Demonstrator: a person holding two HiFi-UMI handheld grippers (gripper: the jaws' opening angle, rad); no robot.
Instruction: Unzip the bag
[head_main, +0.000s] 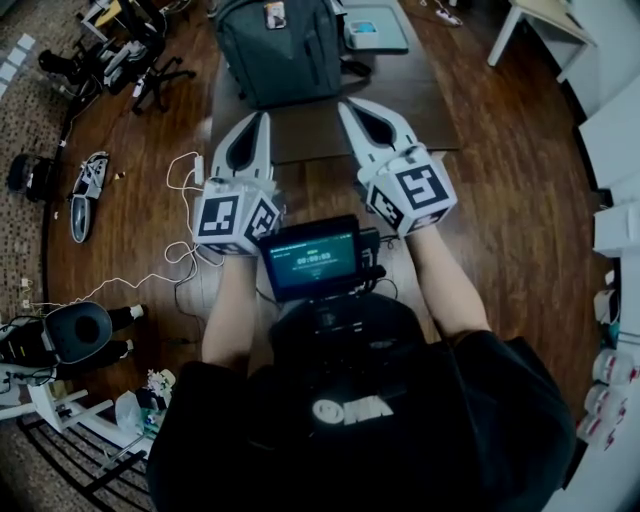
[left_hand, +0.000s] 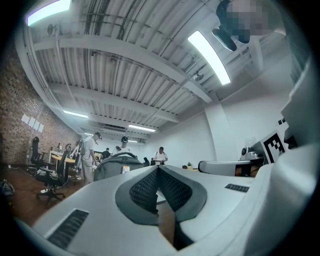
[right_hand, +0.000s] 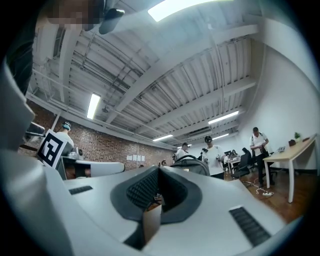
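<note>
Backpack, dark grey-green, stands at the far end of a dark brown table, its front panel toward the person. A flat grey case lies just beside it on the right.

Left gripper: jaws together, tips meeting, nothing between them. It is held over the near end of the table, pointing toward the backpack but well apart from it.

Right gripper: jaws likewise closed and empty. It is held beside the left one, tips angled slightly inward, also clear of the backpack.

Both gripper views show the backpack's rounded top and carry handle just past the closed jaw tips. People stand in the room behind it.

A small screen sits at the person's chest between the forearms. On the wooden floor to the left lie a white cable and a shoe.
</note>
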